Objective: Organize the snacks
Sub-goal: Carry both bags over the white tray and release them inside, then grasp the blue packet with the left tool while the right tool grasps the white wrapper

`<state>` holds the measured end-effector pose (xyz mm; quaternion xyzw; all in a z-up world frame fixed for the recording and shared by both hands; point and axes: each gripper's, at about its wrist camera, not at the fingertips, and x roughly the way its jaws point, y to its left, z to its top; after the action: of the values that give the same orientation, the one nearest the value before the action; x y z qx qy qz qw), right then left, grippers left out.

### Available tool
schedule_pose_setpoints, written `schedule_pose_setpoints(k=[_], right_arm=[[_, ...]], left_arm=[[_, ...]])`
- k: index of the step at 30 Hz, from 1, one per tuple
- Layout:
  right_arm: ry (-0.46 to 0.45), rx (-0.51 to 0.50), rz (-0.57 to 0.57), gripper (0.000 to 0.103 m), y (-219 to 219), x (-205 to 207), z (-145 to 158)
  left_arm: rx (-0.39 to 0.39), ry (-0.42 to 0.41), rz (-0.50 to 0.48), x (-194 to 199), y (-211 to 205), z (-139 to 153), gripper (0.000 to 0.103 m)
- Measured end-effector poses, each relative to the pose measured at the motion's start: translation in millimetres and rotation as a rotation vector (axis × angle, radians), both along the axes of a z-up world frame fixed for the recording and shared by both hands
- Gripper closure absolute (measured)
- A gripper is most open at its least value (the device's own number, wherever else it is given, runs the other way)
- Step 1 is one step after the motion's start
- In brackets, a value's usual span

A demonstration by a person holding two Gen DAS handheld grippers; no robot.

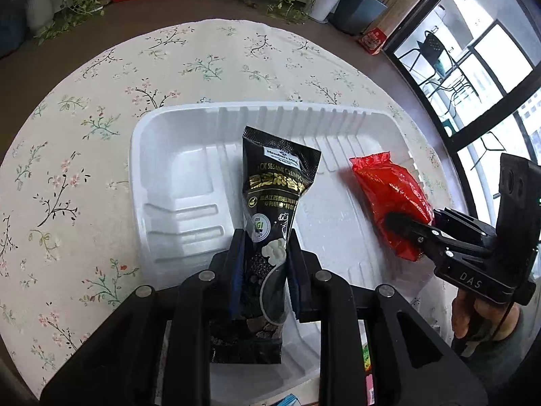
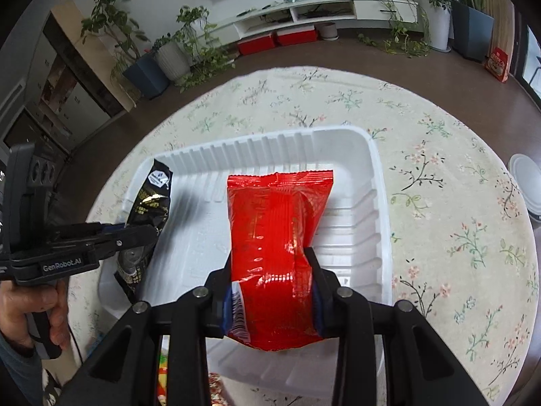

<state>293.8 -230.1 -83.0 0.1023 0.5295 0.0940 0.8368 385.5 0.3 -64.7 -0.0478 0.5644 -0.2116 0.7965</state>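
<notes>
While the left gripper (image 1: 263,264) clamps a black snack packet (image 1: 274,199) and the right gripper (image 2: 270,280) clamps a red one (image 2: 274,237) over the white tray (image 1: 162,155), releasing unevenly could tumble either outside.

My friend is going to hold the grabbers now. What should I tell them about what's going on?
Left gripper: jaws shut on the black snack packet, held over the middle of the white tray.
Right gripper: jaws shut on the red snack packet, held over the tray's right half.
Done: both packets are picked up and brought over the tray, side by side.
Left: lower each one, let go so they lie in the tray. Whether the packets already touch the tray floor cannot be told. More colourful wrappers peek in at the near edge, probably next to sort.
</notes>
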Motion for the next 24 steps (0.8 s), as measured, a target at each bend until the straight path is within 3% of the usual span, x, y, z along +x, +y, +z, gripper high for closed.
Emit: schedule_pose_setpoints(k=[5,7,8,9,11,15,16,18,20,24], right_arm=[[-0.016,-0.043,0.009,0.063,0.4,-1.0,-7.5],[-0.010,-0.054,0.010,0.062,0.7,-0.8,-8.4],[-0.011,-0.060,0.012,0.061,1.3,-1.5,-7.4],[-0.014,-0.067,0.014,0.058,2.0,-1.9,-6.8],[-0.015,-0.091,0.016,0.053,5.0,-2.5,-6.1],[-0.033,-0.094,0.005,0.040,2.1,-5.1,-0.1],[-0.041,-0.097,0.002,0.039,0.9,-6.7,3.4],[-0.058,-0.101,-0.005,0.038,-3.0,-10.9,13.2],[-0.091,-0.096,-0.013,0.037,-9.4,-20.6,28.2],[-0.195,-0.056,-0.054,0.023,-25.6,-57.0,68.6]], left_arm=[[0.020,-0.006,0.002,-3.4,-4.0,-0.8,0.076],[0.021,-0.008,0.002,-4.1,-2.4,-1.7,0.066],[0.024,-0.015,0.001,-3.8,-3.8,-0.6,0.051],[0.025,-0.027,0.002,-3.8,-4.7,2.0,0.044],[0.022,-0.039,0.003,-10.3,-5.2,10.8,0.044],[-0.006,-0.069,0.005,-15.7,-1.9,28.8,0.032],[-0.010,-0.075,0.007,-18.7,0.2,34.9,0.032],[-0.012,-0.092,0.013,-27.9,5.6,48.6,0.018],[-0.025,-0.125,0.019,-45.3,15.5,66.5,0.012],[-0.009,-0.185,0.019,-89.6,31.2,91.6,0.000]])
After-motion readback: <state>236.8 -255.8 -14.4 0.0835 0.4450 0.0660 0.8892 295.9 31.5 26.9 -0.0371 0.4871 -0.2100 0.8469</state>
